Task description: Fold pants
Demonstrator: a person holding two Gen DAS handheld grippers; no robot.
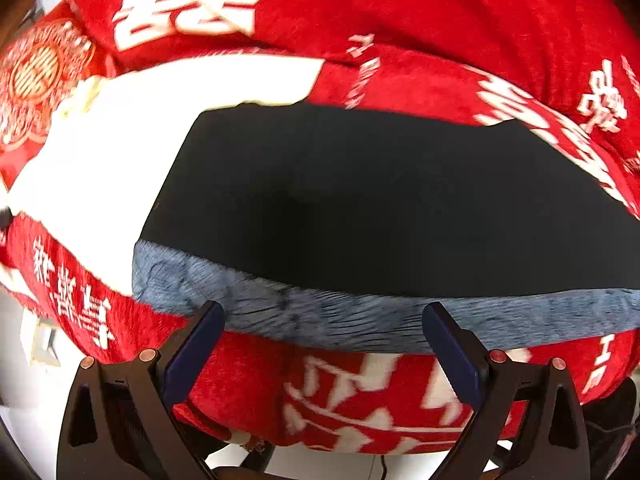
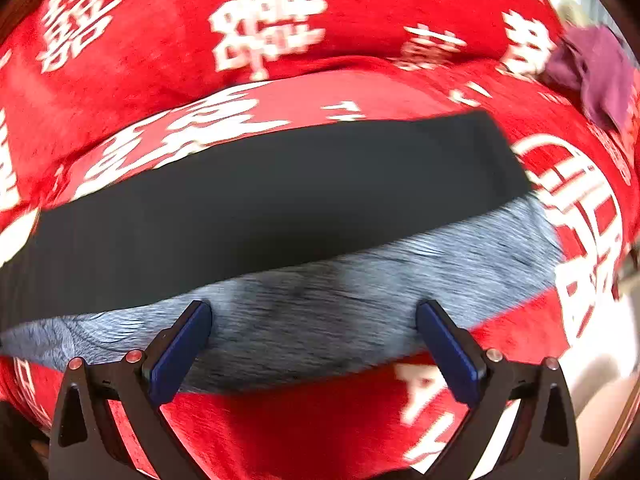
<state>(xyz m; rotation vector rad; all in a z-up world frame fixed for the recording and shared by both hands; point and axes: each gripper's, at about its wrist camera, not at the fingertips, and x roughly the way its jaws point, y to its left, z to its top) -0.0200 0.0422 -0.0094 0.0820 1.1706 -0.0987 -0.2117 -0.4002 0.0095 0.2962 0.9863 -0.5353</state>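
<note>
The black pants (image 1: 360, 200) lie flat on a red blanket with white characters (image 1: 400, 12), with a grey fleecy inner band (image 1: 320, 320) showing along their near edge. My left gripper (image 1: 324, 312) is open, its blue pads just in front of that grey band, holding nothing. In the right wrist view the same pants (image 2: 260, 200) stretch across with the grey lining (image 2: 360, 308) nearest. My right gripper (image 2: 314, 312) is open, its fingertips over the grey lining near its near edge, and holds nothing.
A white cloth (image 1: 120, 152) lies under and to the left of the pants. A purple cloth (image 2: 596, 68) sits at the far right on the blanket (image 2: 160, 80). The blanket's near edge drops off below the grippers, with pale floor (image 1: 24, 360) beyond.
</note>
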